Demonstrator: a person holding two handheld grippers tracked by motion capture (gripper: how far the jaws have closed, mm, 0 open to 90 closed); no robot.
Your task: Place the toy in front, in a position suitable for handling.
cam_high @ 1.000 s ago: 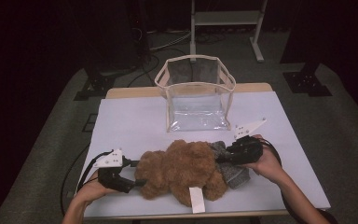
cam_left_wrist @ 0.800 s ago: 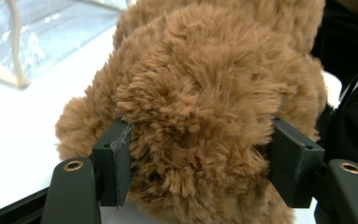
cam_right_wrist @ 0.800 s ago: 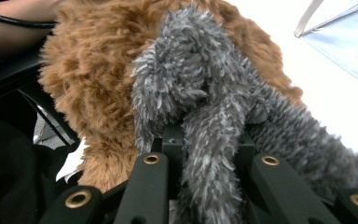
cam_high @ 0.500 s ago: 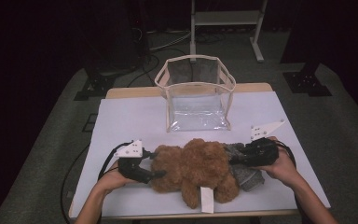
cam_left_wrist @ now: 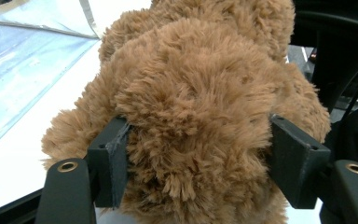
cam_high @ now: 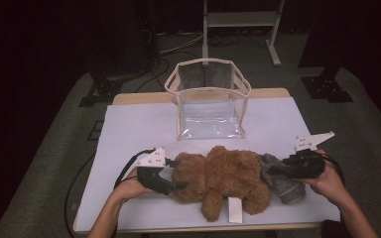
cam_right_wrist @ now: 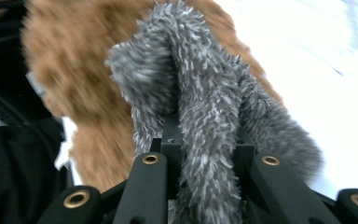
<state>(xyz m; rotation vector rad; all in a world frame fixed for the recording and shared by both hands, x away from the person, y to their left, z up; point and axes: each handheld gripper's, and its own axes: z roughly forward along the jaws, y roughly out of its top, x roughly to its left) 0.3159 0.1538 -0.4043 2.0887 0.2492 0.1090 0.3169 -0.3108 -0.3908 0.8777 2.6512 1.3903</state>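
Brown plush bear is lying across the lower centre of the white table, blocking passage between both hands. Clear bag is standing at upper centre (open-topped). Bare table is lying open at left and right of it.

The person's left forearm comes in from about 6 o'clock, and the left hand holds the left gripper low and nearly level, pointing toward 3 o'clock, its black jaws wide, just opened further, and pressed into brown plush. The right hand holds the right gripper level, pointing toward 9 o'clock, its jaws clamped on grey fuzzy fabric.
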